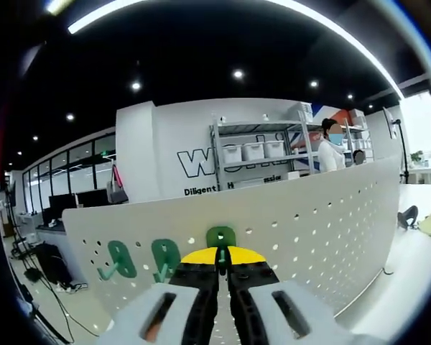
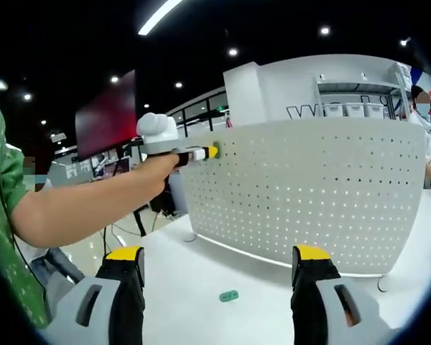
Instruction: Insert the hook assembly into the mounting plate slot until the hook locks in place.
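Left gripper view, from the left: two green hooks [image 1: 121,260] [image 1: 164,259] already hang on the white pegboard [image 1: 309,223], side by side, low on its face. Just right of them, a third green hook [image 1: 220,239] sits against the board, pinched at its lower end between the yellow-tipped jaws of the left hand-held gripper [image 1: 222,259], which are pressed nearly together on it. Whether it is seated in the holes I cannot tell. Behind the board: a shelf unit [image 1: 262,154] with white bins, and a person [image 1: 331,147] standing by it.

Right gripper view, from the left: a green sleeve [image 2: 3,194] and bare forearm [image 2: 86,205] reach across to the left hand-held gripper [image 2: 210,152], its yellow tip touching the upper left edge of the pegboard [image 2: 316,194]. The board stands upright on the white desk [image 2: 201,273]. The right hand-held gripper [image 2: 219,260] has its jaws spread wide, holding nothing, above the desk. Between them a spare green hook [image 2: 229,295] lies flat on the desk, well apart from the board.
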